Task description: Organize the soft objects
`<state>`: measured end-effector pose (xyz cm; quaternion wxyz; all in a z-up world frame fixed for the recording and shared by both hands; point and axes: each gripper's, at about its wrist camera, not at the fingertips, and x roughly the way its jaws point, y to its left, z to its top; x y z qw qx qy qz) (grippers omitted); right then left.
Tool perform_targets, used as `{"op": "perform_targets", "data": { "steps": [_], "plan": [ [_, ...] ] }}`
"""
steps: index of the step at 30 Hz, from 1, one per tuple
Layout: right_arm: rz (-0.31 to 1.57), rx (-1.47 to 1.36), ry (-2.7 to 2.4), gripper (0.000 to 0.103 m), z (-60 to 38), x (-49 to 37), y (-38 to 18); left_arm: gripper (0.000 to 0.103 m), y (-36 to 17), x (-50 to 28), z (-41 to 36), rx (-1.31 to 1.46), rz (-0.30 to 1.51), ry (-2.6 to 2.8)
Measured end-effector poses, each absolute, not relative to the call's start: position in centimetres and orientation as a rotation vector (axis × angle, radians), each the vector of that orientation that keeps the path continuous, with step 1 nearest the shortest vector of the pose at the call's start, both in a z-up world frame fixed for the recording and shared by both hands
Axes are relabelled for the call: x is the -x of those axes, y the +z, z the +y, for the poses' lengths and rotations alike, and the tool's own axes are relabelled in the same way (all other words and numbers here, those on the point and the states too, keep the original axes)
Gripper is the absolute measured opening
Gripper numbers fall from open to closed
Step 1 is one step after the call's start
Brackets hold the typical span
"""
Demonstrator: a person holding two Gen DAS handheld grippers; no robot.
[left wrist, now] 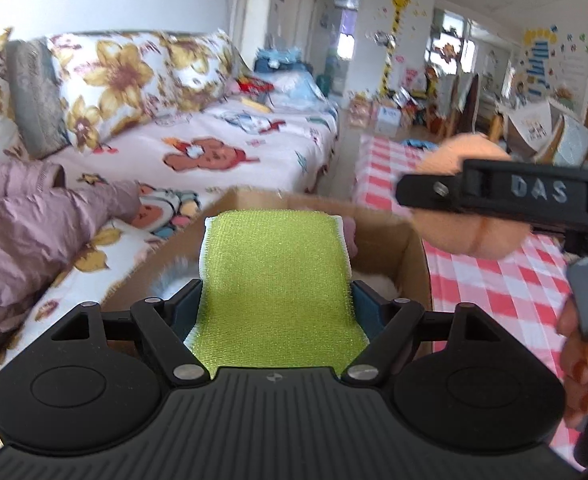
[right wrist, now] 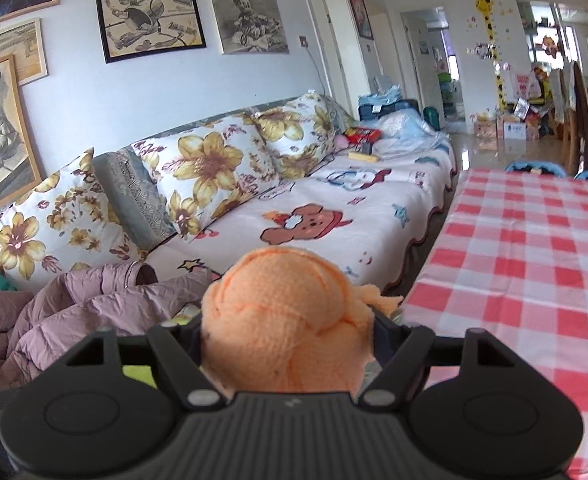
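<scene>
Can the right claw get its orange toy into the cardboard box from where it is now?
Probably yes. The right claw holds the orange toy just past the box edge, but the green cloth in the left claw covers part of the opening.

Both grippers point(left wrist: 276, 292) point(right wrist: 290, 330) loaded, jaws wide.

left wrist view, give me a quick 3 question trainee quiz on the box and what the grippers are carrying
1. True or false: the green scouring pad sits between the left gripper fingers, above the open cardboard box.
2. Which gripper carries the orange knotted cloth? A) left B) right gripper C) neither
3. What pattern covers the table beside the box?

Key: 1 true; 2 B; 3 red and white checks
</scene>
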<state>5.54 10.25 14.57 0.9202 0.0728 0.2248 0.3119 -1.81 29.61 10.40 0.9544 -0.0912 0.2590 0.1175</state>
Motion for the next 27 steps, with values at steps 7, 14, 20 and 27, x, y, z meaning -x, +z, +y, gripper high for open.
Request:
{"op": "perform_targets", "data": {
  "steps": [7, 14, 20, 27],
  "plan": [
    [0.490, -0.212, 0.633, 0.091, 9.9, -5.8, 14.0, 0.103, 10.4, 2.4, 29.3, 0.178, 0.552, 0.232],
    [0.404, -0.268, 0.572, 0.092, 7.4, -4.5, 15.6, 0.103, 10.9, 3.1, 29.5, 0.196, 0.523, 0.213],
    [0.362, -0.269, 0.513, 0.096, 5.7, -3.2, 16.2, 0.103, 11.4, 4.1, 29.0, 0.199, 0.500, 0.207],
    [0.374, -0.240, 0.438, 0.102, 4.5, -1.4, 15.8, 0.103, 11.8, 5.1, 27.4, 0.140, 0.478, 0.224]
  ]
}}
